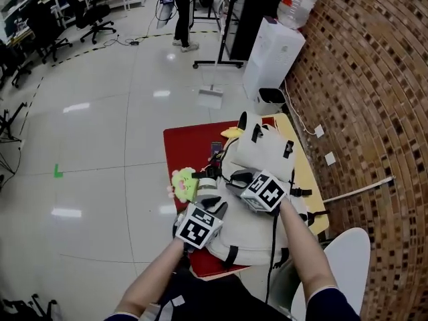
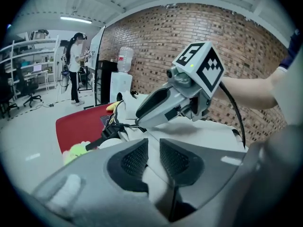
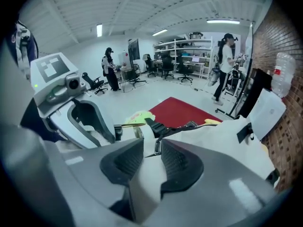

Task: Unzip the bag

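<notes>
A white backpack [image 1: 257, 149] with black straps lies on a red-topped table [image 1: 190, 144]. Both grippers sit on its near end, facing each other. My left gripper [image 1: 212, 194] is open, and a fold of the white bag fabric [image 2: 152, 174] lies in the narrow gap between its pads without being pinched. My right gripper [image 1: 235, 178] is open too. White fabric and a small dark zip pull [image 3: 155, 148] show in the gap of the right gripper [image 3: 152, 148]. In the left gripper view the right gripper [image 2: 142, 115] hovers just above the bag [image 2: 213, 131].
A yellow-green plush toy [image 1: 184, 182] lies at the bag's left. A white chair [image 1: 341, 259] stands near right, with a brick wall [image 1: 374, 79] behind. A water dispenser [image 1: 271, 55] stands beyond the table. A person [image 1: 184, 12] stands far off on the shiny floor.
</notes>
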The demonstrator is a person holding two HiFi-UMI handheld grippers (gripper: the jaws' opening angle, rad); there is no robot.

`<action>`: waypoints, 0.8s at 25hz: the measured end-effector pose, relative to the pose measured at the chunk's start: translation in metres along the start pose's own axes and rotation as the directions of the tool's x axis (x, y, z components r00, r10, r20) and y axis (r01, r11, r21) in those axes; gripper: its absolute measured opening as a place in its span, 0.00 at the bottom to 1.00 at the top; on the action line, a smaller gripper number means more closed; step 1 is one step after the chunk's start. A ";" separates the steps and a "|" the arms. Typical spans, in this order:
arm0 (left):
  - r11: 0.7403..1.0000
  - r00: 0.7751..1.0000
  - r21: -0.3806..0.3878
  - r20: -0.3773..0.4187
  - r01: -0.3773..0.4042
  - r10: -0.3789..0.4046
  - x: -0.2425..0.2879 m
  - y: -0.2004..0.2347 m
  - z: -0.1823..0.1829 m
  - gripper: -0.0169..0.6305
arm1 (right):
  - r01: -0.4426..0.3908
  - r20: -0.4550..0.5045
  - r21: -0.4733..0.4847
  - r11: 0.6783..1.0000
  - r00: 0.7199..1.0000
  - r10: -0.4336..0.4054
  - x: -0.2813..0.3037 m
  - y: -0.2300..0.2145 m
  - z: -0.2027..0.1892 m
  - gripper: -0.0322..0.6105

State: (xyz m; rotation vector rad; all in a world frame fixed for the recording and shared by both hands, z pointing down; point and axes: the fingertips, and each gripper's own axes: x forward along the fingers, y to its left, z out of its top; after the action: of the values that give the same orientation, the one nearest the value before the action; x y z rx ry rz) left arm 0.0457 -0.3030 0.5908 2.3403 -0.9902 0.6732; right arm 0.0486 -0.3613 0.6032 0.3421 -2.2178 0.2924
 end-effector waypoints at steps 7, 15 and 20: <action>0.998 0.999 -0.040 -0.009 -0.046 0.046 0.009 0.005 -0.011 0.15 | -0.094 -0.082 -0.014 0.995 0.992 0.093 0.030 -0.006 -0.007 0.24; 0.996 0.996 -0.036 -0.024 -0.086 0.085 0.007 0.004 -0.014 0.15 | -0.112 -0.064 0.041 0.993 0.991 0.114 0.031 -0.009 -0.007 0.10; 0.994 0.995 -0.041 -0.008 -0.098 0.098 0.008 0.006 -0.014 0.14 | -0.136 0.004 0.148 0.980 0.991 0.137 0.029 -0.027 0.003 0.09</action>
State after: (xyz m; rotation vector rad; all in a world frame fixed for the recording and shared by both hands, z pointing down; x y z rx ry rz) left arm 0.0422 -0.3022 0.6079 2.2644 -1.1120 0.6898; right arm 0.0381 -0.3914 0.6270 0.2685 -2.2223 0.5340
